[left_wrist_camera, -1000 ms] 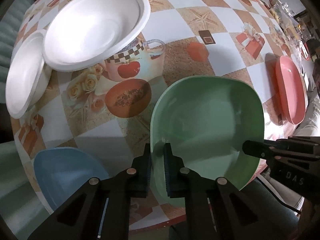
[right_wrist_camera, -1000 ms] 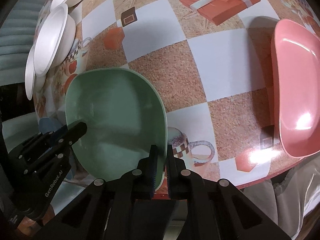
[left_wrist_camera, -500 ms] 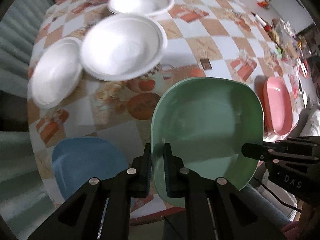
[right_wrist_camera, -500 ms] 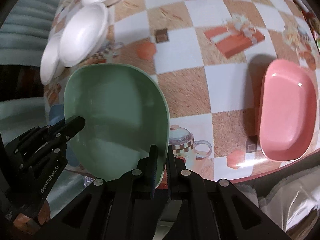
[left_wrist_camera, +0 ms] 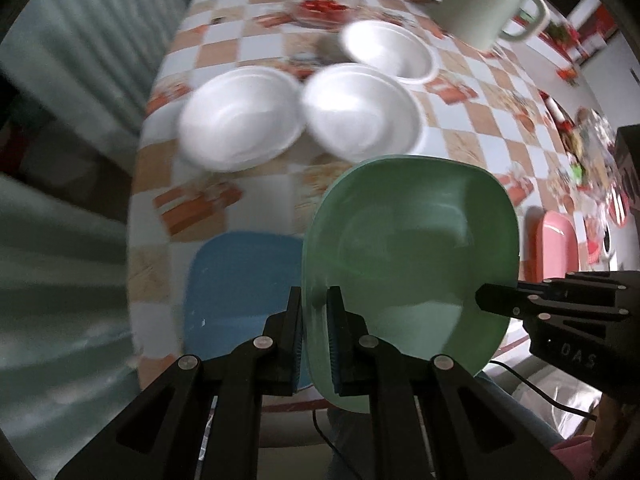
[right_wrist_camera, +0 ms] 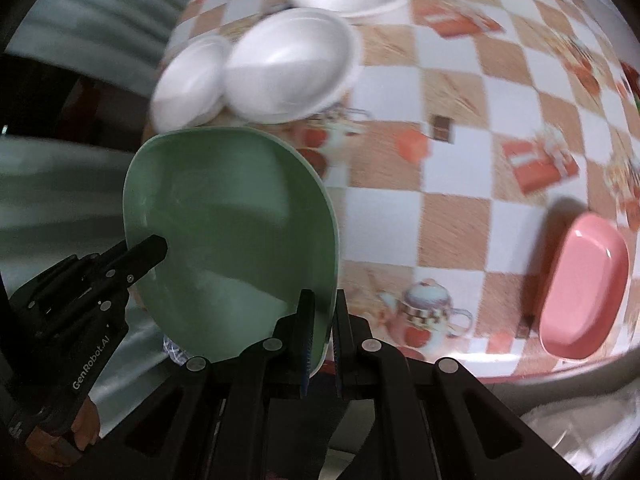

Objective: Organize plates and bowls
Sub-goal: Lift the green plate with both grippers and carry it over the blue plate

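light: dim, soft indoor | blur: motion-smeared white bowls (left_wrist_camera: 240, 136) | edges: fisheye-bent, dark vignette

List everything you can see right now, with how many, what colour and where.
green plate: 1, green, held above the table's near edge by both grippers
blue plate: 1, blue, on the table left of the green plate
pink plate: 1, pink, near right edge of table
white bowls: 3, white, clustered farther back
mug: 1, pale green, far end
table: 1, checkered cloth
left gripper: shut on green plate's left rim
right gripper: shut on its right rim
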`<action>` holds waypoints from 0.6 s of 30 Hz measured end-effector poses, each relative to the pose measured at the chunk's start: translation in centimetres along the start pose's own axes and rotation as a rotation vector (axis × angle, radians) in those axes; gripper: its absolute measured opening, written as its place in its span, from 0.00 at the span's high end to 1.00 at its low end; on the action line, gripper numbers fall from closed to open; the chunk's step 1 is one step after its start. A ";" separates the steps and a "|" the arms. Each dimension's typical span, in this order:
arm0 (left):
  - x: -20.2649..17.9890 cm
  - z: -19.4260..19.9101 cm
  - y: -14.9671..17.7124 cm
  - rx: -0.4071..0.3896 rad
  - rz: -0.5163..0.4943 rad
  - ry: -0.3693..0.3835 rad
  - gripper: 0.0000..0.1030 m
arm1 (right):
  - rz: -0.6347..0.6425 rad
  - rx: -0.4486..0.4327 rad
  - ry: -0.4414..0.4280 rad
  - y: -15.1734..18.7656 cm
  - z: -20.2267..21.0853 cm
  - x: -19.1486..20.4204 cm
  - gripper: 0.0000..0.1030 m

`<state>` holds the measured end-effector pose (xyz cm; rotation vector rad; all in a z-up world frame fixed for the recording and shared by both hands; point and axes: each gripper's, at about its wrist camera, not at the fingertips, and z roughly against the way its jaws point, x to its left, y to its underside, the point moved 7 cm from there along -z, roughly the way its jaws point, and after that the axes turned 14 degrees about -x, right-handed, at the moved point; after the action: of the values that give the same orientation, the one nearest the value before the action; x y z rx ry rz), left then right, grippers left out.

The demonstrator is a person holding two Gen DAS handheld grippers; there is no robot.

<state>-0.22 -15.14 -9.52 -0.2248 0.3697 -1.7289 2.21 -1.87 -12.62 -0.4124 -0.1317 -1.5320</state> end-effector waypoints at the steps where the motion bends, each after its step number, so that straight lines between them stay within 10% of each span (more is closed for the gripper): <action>1: 0.7 0.2 0.2 -0.002 0.015 -0.008 0.89 | 0.017 0.002 -0.004 0.0 0.1 0.5 0.90; 18: 9.8 0.3 3.2 -0.012 0.155 -0.125 0.89 | 0.257 0.080 -0.056 0.4 -4.4 10.9 0.90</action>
<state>0.98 -25.25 -11.00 -0.3043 0.2982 -1.5522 2.39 -13.64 -13.08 -0.3932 -0.1763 -1.2585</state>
